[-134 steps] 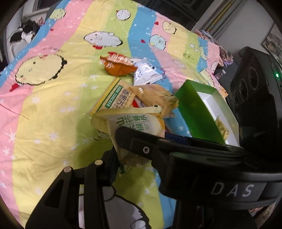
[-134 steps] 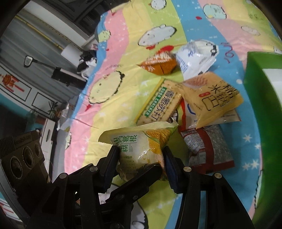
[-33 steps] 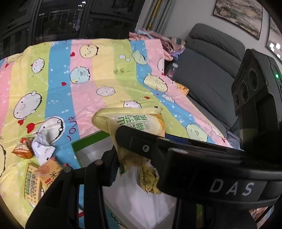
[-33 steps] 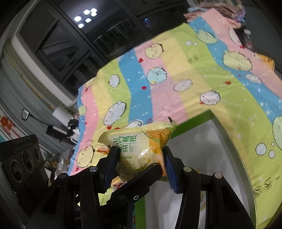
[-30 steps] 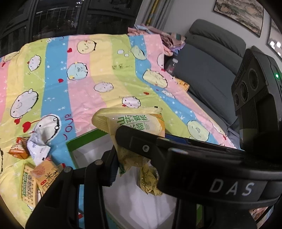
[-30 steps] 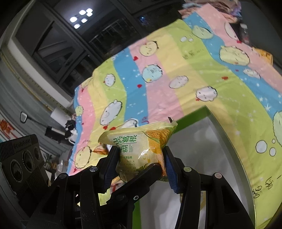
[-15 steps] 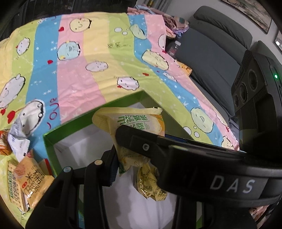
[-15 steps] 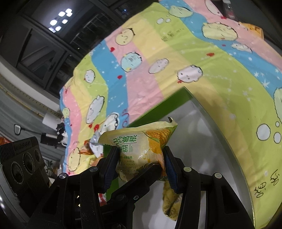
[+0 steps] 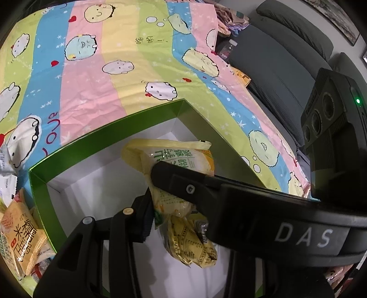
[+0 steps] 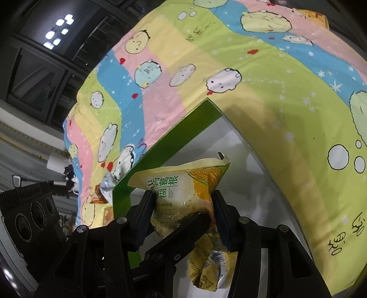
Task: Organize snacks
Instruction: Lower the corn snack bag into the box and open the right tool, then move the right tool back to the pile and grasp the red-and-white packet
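— What sort of place was it?
— A home living room: a grey sofa (image 9: 275, 57) stood beside a cartoon-print bedsheet (image 9: 114, 75), with a framed picture (image 9: 332, 20) and dark windows (image 10: 45, 75).

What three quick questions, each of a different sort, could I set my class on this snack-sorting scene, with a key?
1. True or false: the green box already has a crumpled yellow packet lying in it.
2. Multiple choice: the corn snack bag is A) lying on the blanket, B) held by both the left claw and the right claw above the box, C) resting on the sofa.
3. Fill in: the snacks not yet sorted lie on the blanket beside the box's ____ wall, as the left camera sees it.

Key: 1 true; 2 B; 3 left.
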`<state>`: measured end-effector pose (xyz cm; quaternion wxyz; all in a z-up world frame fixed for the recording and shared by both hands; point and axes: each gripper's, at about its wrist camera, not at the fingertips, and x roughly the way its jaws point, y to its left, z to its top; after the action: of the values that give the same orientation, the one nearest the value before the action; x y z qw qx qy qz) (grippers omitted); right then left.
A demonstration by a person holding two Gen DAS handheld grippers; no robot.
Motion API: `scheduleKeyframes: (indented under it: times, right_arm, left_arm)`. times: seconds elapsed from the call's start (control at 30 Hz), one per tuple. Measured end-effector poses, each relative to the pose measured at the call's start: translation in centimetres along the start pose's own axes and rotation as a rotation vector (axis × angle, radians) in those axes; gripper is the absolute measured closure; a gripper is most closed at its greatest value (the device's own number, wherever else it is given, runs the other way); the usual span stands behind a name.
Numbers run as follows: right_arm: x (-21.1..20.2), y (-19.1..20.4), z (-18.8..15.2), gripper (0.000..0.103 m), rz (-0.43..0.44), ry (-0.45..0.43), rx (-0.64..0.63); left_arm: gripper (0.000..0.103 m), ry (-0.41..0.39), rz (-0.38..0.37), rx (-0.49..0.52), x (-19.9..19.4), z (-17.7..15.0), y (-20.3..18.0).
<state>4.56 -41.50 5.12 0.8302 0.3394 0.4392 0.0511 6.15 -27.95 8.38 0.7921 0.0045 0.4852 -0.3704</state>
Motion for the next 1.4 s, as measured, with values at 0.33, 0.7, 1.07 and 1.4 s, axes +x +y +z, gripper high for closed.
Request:
scheduleKeyframes:
  times: [0.33, 0.7, 1.07, 1.4]
  right_arm:
    - [1.1, -0.8, 0.0, 0.050, -0.024, 0.033, 0.035]
    - [2.1, -1.4, -0.1, 0.050, -0.040, 0.057, 0.080]
    - [-2.4, 1.8, -1.5, 0.022, 0.028, -0.096, -0.053]
    - [-4.2, 7.0, -5.0, 0.016, 0.109, -0.104, -0.191]
  left_arm:
    - [0.063, 0.052, -0.007, -0.013, 1.3, 0.0, 0.4]
    - [0.055, 0.120, 0.022, -0.057, 2.4, -0.2, 1.1]
    - [0.016, -0.102, 0.091, -0.017, -8.6, -1.5, 2.1]
    - [0.006, -0.302, 0.206, -0.325, -19.1, -11.6, 11.2]
